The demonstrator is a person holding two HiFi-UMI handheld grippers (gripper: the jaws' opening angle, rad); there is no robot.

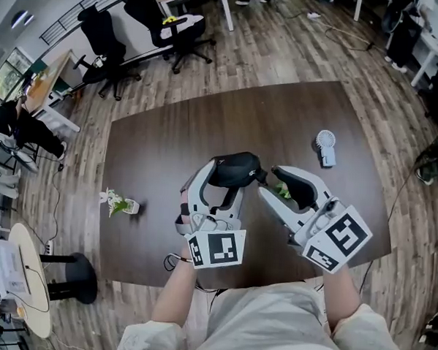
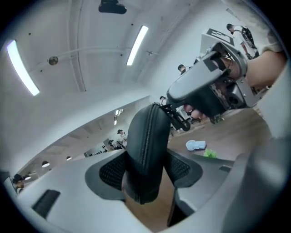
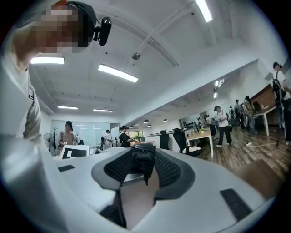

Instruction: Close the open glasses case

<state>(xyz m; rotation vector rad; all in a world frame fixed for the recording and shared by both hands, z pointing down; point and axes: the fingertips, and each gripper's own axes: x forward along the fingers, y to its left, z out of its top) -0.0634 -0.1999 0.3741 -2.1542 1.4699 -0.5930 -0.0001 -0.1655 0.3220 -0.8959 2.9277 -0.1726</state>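
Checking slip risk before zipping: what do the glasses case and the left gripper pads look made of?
Glasses case: black, smooth matte shell, probably faux leather, with a zipper seam. Left gripper pads: black, finely dotted texture, likely rubber.

The head view is looking steeply down from above and behind both grippers, taking in the whole table (image 1: pixel 154 152). The left gripper view is sitting just behind the jaws of the left gripper (image 1: pixel 217 184), facing along them, with the glasses case (image 2: pixel 144 154) very near. The right gripper view is riding likewise on the right gripper (image 1: pixel 268 182), and all three views are sharing the case.
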